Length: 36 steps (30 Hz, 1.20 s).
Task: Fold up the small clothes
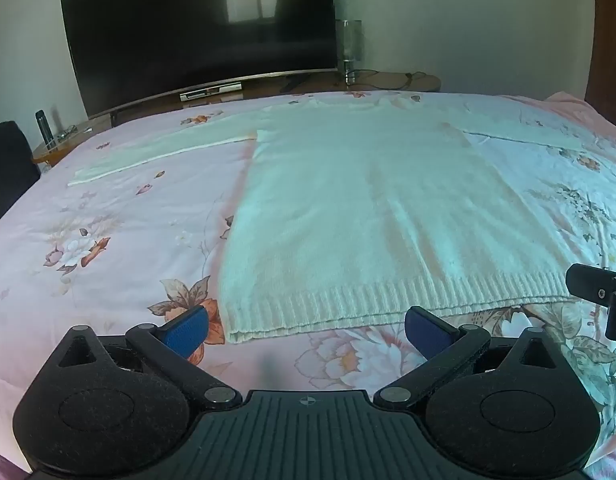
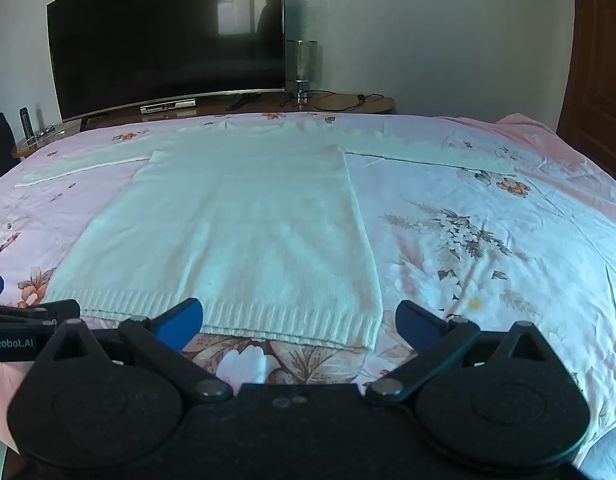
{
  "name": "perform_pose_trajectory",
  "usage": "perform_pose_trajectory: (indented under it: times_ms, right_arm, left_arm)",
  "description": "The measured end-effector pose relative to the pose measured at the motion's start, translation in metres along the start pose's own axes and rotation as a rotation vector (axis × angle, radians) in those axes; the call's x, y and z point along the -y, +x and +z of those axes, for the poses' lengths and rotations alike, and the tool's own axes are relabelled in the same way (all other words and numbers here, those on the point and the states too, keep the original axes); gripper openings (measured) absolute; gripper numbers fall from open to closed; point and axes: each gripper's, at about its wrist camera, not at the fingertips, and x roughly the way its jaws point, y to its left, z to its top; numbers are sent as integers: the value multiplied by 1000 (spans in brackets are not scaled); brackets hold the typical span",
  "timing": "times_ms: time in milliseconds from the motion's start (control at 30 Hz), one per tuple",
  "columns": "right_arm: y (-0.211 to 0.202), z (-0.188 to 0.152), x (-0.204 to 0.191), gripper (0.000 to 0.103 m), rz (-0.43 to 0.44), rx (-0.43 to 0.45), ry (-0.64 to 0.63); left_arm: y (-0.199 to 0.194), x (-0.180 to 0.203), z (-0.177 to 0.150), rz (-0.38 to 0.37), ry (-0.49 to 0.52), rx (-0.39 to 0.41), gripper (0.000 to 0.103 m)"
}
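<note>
A white knitted sweater [image 1: 360, 208] lies flat on the floral bedsheet [image 1: 108, 240], both sleeves spread sideways and the ribbed hem nearest me. My left gripper [image 1: 304, 330] hovers open just in front of the hem's left corner, nothing between its blue pads [image 1: 186, 332]. In the right wrist view the same sweater [image 2: 244, 224] lies ahead, and my right gripper [image 2: 298, 324] stands open over the hem near its right corner, holding nothing. The right gripper's black body [image 1: 600, 292] shows at the left view's right edge, and the left gripper's body [image 2: 28, 320] at the other view's left edge.
A large dark TV [image 1: 200, 28] stands on a wooden stand [image 1: 388, 82] beyond the bed, with a glass lamp [image 1: 349, 48] beside it. A dark bottle [image 1: 44, 126] sits at far left. A brown wooden door [image 2: 596, 80] is at right.
</note>
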Motion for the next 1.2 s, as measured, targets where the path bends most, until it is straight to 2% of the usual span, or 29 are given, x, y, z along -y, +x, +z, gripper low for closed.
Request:
perform_pose_trajectory:
  times_ms: [1200]
  right_arm:
    - [0,-1,2,103,-2,4,2]
  left_arm:
    - [1,-2,2,-2,-16,3,103]
